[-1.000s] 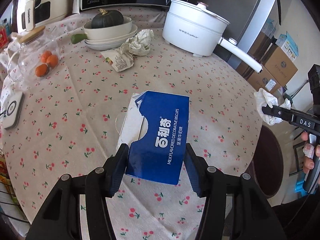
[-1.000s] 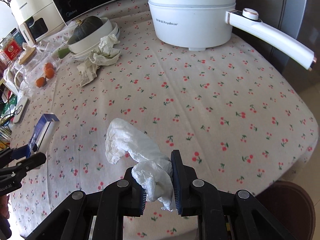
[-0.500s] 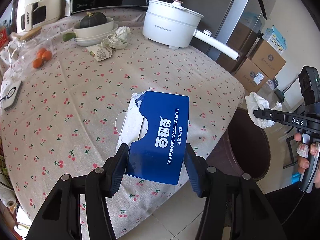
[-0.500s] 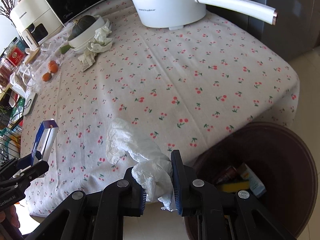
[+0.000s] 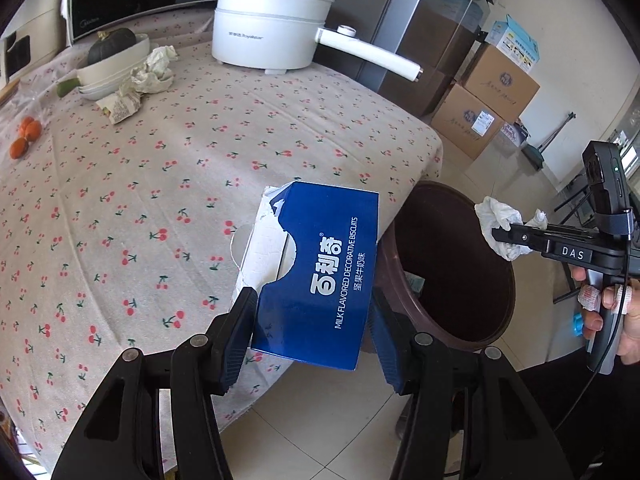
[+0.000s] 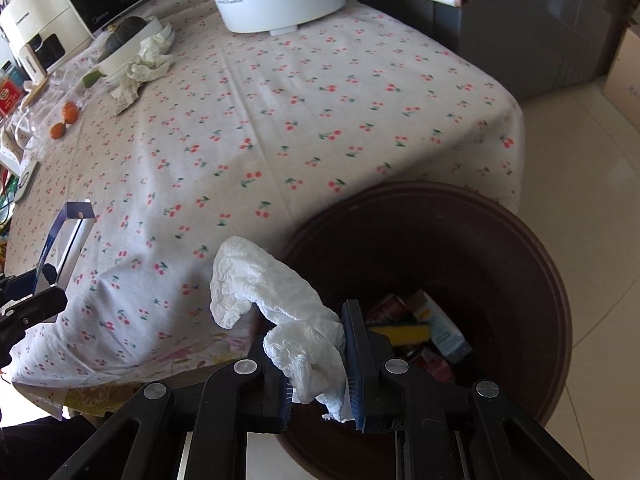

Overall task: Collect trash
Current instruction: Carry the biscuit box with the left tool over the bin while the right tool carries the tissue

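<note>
My left gripper [image 5: 310, 336] is shut on a torn blue biscuit box [image 5: 320, 272], held over the table's near corner beside the brown trash bin [image 5: 492, 320]. My right gripper [image 6: 316, 356] is shut on a crumpled white tissue [image 6: 276, 296] at the bin's [image 6: 552, 280] near rim. In the left wrist view that tissue [image 5: 500, 224] hangs over the bin's far side. The bin holds several discarded packages [image 6: 424, 332]. More crumpled paper [image 5: 154, 72] and a wrapper [image 5: 120, 106] lie by the stacked bowls at the table's far side.
A white electric pot [image 5: 272, 28] with a long handle stands at the table's back. Stacked bowls [image 5: 112, 68] hold a dark squash; oranges [image 5: 24, 136] lie at the left. Cardboard boxes [image 5: 484, 100] stand on the tiled floor beyond. A hand [image 5: 604, 308] holds the right gripper.
Both grippers have travelled from over the table toward its corner, still gripping the box and the tissue. The bin has come fully into view under the right gripper.
</note>
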`<state>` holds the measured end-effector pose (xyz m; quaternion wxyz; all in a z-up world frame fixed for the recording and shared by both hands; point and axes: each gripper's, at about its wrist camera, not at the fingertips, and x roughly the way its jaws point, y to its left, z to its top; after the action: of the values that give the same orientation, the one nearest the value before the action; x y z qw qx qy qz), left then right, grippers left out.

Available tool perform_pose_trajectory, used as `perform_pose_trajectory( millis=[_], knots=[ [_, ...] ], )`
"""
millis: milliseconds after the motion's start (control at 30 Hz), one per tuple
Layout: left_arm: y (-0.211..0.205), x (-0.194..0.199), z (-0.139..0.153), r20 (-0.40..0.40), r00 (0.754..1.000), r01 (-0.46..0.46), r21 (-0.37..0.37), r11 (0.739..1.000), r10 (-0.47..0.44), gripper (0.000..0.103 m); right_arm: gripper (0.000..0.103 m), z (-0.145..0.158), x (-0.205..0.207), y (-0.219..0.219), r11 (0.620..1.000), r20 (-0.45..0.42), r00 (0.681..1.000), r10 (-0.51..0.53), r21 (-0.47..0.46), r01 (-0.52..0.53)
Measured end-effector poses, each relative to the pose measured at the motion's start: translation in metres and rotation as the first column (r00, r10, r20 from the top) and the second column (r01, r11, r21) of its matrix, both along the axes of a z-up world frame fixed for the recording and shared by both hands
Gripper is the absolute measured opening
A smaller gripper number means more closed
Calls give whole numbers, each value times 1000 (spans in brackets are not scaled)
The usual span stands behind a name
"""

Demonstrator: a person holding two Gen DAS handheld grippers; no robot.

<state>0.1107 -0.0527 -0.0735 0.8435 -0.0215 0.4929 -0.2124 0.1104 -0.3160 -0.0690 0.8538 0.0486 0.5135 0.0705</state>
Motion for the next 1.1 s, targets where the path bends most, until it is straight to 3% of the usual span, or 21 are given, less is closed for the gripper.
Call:
perform_pose_trajectory(
  millis=[300,600,867,1100],
  knots=[
    [-60,3,-12,-23,995,102,-1,995,-102,58,22,-17,-10,-71,990,-49,990,-136,21,137],
    [-108,7,-22,-34,982,186,-8,983,-186,58,24,-26,-19,-108,982,-71,981,-182,36,185],
    [-140,14,-32,-44,971,234,-14,972,-235,58,43,-31,-25,-130,970,-97,969,-227,69,234],
    [-163,16,-44,-57,962,268,-1,963,-268,58,47,-32,-30,-139,972,-94,971,-221,59,227]
  ],
)
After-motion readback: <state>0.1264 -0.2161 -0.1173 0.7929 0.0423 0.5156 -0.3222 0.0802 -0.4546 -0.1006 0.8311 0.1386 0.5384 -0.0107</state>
